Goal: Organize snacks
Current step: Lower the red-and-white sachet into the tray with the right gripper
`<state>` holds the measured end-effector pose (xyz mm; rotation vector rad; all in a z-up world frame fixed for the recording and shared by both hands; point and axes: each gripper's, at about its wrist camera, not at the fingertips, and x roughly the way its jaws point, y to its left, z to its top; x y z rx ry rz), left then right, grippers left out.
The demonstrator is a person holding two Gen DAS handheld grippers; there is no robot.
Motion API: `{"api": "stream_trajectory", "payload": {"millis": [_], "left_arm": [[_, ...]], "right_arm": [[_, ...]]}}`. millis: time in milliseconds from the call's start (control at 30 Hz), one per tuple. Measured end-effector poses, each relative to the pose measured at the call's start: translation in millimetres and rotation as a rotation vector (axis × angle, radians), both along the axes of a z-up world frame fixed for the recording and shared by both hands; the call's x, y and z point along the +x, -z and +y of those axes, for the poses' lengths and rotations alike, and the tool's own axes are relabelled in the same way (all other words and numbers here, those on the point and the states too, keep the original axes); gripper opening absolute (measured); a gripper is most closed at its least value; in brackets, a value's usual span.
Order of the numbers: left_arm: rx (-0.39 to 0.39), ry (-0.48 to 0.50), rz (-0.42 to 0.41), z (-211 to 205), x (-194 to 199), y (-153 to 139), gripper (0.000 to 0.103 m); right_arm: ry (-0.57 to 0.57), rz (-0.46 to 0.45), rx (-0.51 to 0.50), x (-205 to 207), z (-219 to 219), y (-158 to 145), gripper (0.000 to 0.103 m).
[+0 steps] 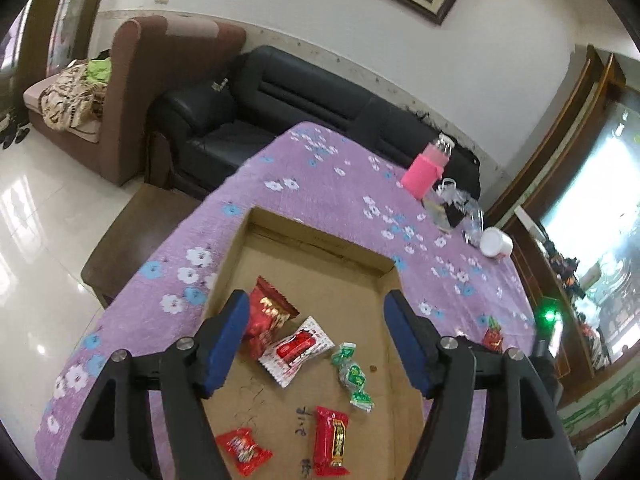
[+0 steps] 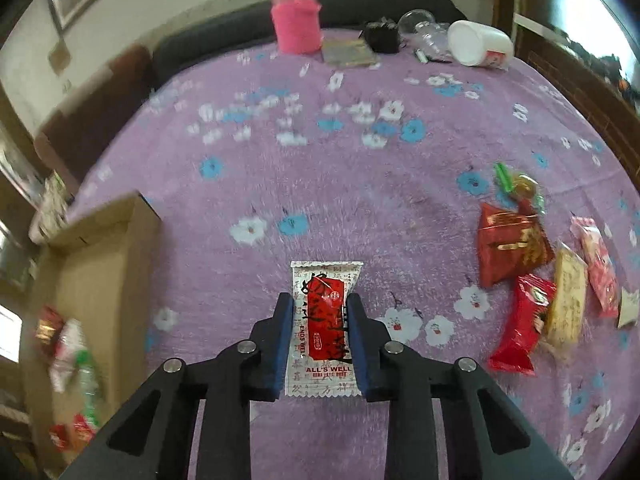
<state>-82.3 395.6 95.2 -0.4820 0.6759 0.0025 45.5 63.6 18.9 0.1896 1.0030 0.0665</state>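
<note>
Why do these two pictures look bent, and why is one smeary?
Both views: fisheye lenses curve the room's edges. Right wrist view: motion blur smears the box and pink bottle, while the packet in the hand-held gripper stays sharp. Left wrist view: window glare at right.

Partly hidden behind the left finger pad (image 1: 224, 344): one red snack packet (image 1: 266, 320). Cut off at the bottom edge of the left view: the cardboard box (image 1: 280, 412). Smeared and fuzzy at the left side of the right view: the snacks in the box (image 2: 74, 364), too blurry to tell apart. Also blurry: the pink bottle (image 2: 296, 28) at the far edge of the purple cloth (image 2: 320, 184). Covered on both long sides by finger pads: the white and red packet (image 2: 323, 328).
</note>
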Motion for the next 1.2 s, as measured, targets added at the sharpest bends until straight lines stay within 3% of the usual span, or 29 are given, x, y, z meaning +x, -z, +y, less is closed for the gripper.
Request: {"api": "stream_trajectory", "payload": {"millis": [100,200,267,500,667,733,933,1200], "left_arm": [[0.000,-0.035,-0.009,6.1,-13.1,-1.5,0.077],[-0.031,-0.065,-0.007,11.6,-24.4,3.5,0.077],[-0.056,-0.071,0.000,13.7,-29.2,7.1,0.077],[-0.086,-0.086,0.006,17.2,-44.7,11.1,0.077],[-0.091,-0.066,0.000,10.7,-48.0,7.5,0.077],[-0.092,-0.053,-0.005,6.3,-48.4,5.4,0.078],[-0.091,0.015,-0.010,-15.7,-50.5,-0.7,0.079],[-0.071,0.099,-0.005,-54.3,-50.1,-6.4,0.084]], "right_arm": [[-0.041,-0.086,0.126,-16.2,1.8,-33.7,0.029],[-0.189,-0.132,0.236,-32.0,28.8,-58.5,0.029],[-0.305,-0.115,0.258,-42.4,59.8,-61.6,0.030],[-0.432,-0.035,0.206,-43.7,123.2,-26.2,0.033],[-0.458,-0.086,0.149,-41.8,129.3,-33.0,0.040],[-0.443,-0.115,0.184,-45.7,117.0,-43.8,0.047],[-0.338,-0.188,0.238,-64.4,52.4,-67.2,0.048],[0.002,-0.237,0.192,-95.2,-113.5,-66.2,0.047]]}}
